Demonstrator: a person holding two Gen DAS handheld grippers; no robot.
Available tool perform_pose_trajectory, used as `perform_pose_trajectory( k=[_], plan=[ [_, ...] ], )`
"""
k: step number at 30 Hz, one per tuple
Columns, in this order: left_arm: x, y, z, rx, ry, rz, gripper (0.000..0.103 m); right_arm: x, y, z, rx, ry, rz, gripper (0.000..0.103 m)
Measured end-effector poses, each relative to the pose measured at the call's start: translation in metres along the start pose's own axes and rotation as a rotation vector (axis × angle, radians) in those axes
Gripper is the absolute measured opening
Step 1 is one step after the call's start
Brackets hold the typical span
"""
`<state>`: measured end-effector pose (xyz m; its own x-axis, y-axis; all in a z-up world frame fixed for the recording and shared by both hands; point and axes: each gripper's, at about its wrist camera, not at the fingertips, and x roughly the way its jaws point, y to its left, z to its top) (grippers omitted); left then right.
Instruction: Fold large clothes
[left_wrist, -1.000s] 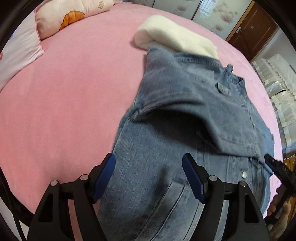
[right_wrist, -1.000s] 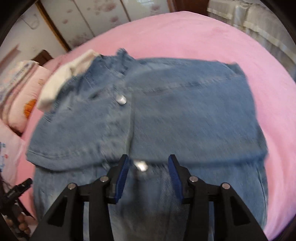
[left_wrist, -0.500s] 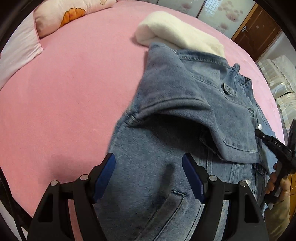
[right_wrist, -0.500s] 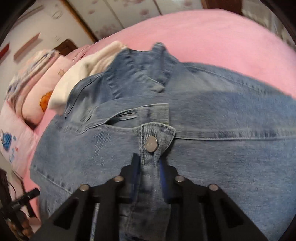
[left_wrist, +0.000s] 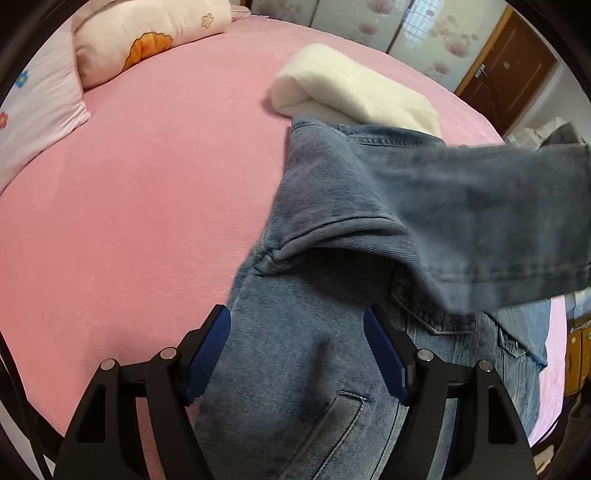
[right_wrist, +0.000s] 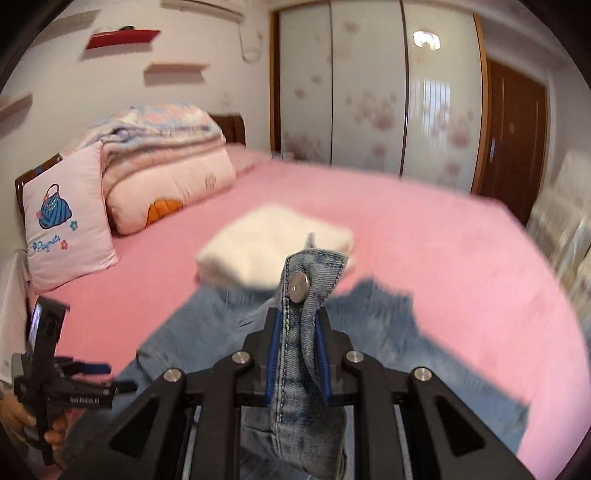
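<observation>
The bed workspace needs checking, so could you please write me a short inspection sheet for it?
Surface: pink bedsheet, smooth.
Job's things: denim jacket spread on the bed, one buttoned cuff lifted.
Clutter: folded white fleece touching the jacket's far edge.
Grippers: left gripper open over the jacket, gripping nothing; right gripper clamped on the cuff.
Cables: nothing seen.
Surroundings: pillows and folded quilt at the headboard, floral wardrobe doors, brown door.

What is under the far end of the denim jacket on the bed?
A folded white fleece lies under the denim jacket collar edge on the pink bed. How far the fleece extends beneath is covered by denim.
</observation>
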<state>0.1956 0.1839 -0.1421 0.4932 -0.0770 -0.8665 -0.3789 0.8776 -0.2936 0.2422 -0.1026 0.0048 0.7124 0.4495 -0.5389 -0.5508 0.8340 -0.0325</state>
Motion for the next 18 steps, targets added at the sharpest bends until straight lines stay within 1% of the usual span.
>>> perform_pose_trajectory(
  k=[2, 4, 5, 6, 7, 8, 9, 10, 11, 12, 13, 14, 16, 17, 18],
  plan=[
    [0.001, 0.003, 0.0, -0.007, 0.002, 0.0, 0.073, 0.002, -0.005, 0.009, -0.002, -0.013, -0.046, 0.018],
    [0.001, 0.005, 0.0, -0.006, 0.003, 0.002, 0.073, 0.011, -0.023, 0.009, 0.035, 0.017, -0.121, 0.018],
    [0.001, 0.005, -0.001, -0.005, 0.004, 0.001, 0.073, 0.024, -0.039, 0.004, 0.077, 0.069, -0.157, 0.018],
    [0.002, 0.006, -0.001, -0.003, 0.006, 0.0, 0.073, 0.035, -0.051, -0.002, 0.114, 0.118, -0.188, 0.022],
    [0.004, 0.005, 0.001, 0.001, 0.012, 0.002, 0.073, 0.052, -0.067, -0.013, 0.153, 0.191, -0.231, 0.025],
    [0.007, 0.004, 0.004, 0.003, 0.018, 0.005, 0.073, 0.07, -0.08, -0.028, 0.174, 0.28, -0.274, 0.034],
    [0.009, 0.003, 0.006, 0.003, 0.022, 0.006, 0.073, 0.09, -0.094, -0.046, 0.185, 0.388, -0.323, 0.036],
    [0.01, 0.002, 0.011, -0.001, 0.017, 0.006, 0.073, 0.106, -0.106, -0.064, 0.202, 0.478, -0.375, 0.036],
    [0.01, 0.001, 0.014, -0.004, 0.011, 0.007, 0.073, 0.114, -0.116, -0.08, 0.231, 0.533, -0.397, 0.036],
    [0.01, 0.0, 0.02, -0.007, 0.0, 0.007, 0.073, 0.116, -0.126, -0.094, 0.281, 0.555, -0.379, 0.036],
    [0.01, -0.002, 0.026, -0.008, -0.013, 0.005, 0.073, 0.112, -0.135, -0.104, 0.344, 0.551, -0.337, 0.036],
    [0.011, -0.005, 0.032, -0.007, -0.023, 0.006, 0.073, 0.107, -0.143, -0.112, 0.422, 0.536, -0.291, 0.037],
    [0.013, -0.014, 0.045, 0.0, -0.04, 0.005, 0.073, 0.101, -0.152, -0.121, 0.527, 0.504, -0.227, 0.042],
    [0.016, -0.02, 0.051, 0.005, -0.048, 0.003, 0.073, 0.099, -0.154, -0.125, 0.562, 0.491, -0.212, 0.046],
    [0.019, -0.027, 0.058, 0.013, -0.052, 0.001, 0.073, 0.096, -0.156, -0.128, 0.591, 0.477, -0.203, 0.046]
  ],
)
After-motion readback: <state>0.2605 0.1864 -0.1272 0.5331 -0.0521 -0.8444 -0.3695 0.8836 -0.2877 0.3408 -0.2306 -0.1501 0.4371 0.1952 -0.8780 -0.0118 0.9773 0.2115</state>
